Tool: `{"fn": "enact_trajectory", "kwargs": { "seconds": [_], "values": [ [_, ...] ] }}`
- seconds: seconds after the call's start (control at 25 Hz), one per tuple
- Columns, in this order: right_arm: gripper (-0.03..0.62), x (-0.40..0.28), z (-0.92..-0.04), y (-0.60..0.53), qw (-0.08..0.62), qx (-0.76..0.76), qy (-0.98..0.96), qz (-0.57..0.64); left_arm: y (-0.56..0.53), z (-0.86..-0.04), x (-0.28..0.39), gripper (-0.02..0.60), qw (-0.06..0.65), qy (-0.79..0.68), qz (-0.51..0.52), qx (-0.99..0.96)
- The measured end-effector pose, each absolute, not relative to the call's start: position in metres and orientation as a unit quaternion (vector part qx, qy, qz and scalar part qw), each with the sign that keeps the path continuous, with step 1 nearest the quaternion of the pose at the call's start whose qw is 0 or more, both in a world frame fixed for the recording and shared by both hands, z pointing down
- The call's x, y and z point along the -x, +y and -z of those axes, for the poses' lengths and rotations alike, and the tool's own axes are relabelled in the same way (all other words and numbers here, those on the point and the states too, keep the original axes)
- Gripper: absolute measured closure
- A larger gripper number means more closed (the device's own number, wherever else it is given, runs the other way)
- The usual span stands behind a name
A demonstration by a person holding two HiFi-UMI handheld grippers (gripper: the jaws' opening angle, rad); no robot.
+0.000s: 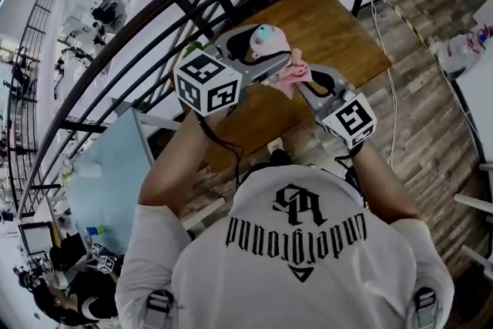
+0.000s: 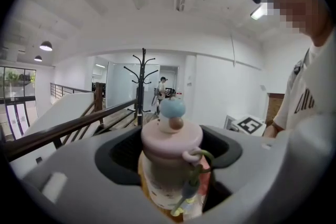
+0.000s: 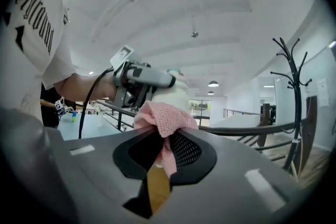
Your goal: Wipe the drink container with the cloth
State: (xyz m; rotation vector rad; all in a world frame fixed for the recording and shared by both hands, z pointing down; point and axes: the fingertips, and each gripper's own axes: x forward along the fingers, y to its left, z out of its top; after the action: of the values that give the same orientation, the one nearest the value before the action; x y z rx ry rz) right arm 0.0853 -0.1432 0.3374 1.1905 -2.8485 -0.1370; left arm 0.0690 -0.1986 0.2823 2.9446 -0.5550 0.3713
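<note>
The drink container [image 2: 170, 165] is a small bottle with a pink lid and a pale blue knob on top. My left gripper [image 2: 170, 186] is shut on its body and holds it up in the air. In the head view the bottle [image 1: 266, 38] shows above the wooden table. The pink knitted cloth [image 3: 163, 118] is bunched between the jaws of my right gripper [image 3: 160, 152], which is shut on it. In the head view the cloth [image 1: 293, 77] lies against the bottle's side, with the right gripper [image 1: 308, 85] just right of the left gripper [image 1: 258, 58].
A wooden table [image 1: 331, 35] lies below the grippers. A black railing [image 1: 139, 35] curves past on the left. A coat stand [image 2: 143, 86] is beyond the railing. A pale blue table [image 1: 112, 181] sits at lower left.
</note>
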Motion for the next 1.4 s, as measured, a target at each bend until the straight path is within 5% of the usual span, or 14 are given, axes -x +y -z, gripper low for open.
{"fn": "enact_trajectory", "kwargs": {
  "seconds": [0.24, 0.64, 1.04, 1.4],
  "values": [
    [0.549, -0.074, -0.394, -0.140, 0.079, -0.393, -0.916, 0.004, -0.211, -0.274, -0.063, 0.202, 0.070, -0.211, -0.125, -0.967],
    [0.549, -0.059, -0.298, -0.143, 0.044, -0.438, -0.892, 0.100, -0.211, -0.277, -0.077, 0.202, 0.061, -0.250, -0.134, -0.957],
    [0.549, -0.067, -0.403, -0.147, 0.096, -0.438, -0.894, 0.018, -0.212, -0.276, -0.060, 0.202, 0.063, -0.258, -0.133, -0.955],
    [0.548, -0.066, -0.295, -0.136, 0.030, -0.392, -0.916, 0.085, -0.195, -0.285, -0.059, 0.202, 0.070, -0.223, -0.127, -0.964]
  ]
}}
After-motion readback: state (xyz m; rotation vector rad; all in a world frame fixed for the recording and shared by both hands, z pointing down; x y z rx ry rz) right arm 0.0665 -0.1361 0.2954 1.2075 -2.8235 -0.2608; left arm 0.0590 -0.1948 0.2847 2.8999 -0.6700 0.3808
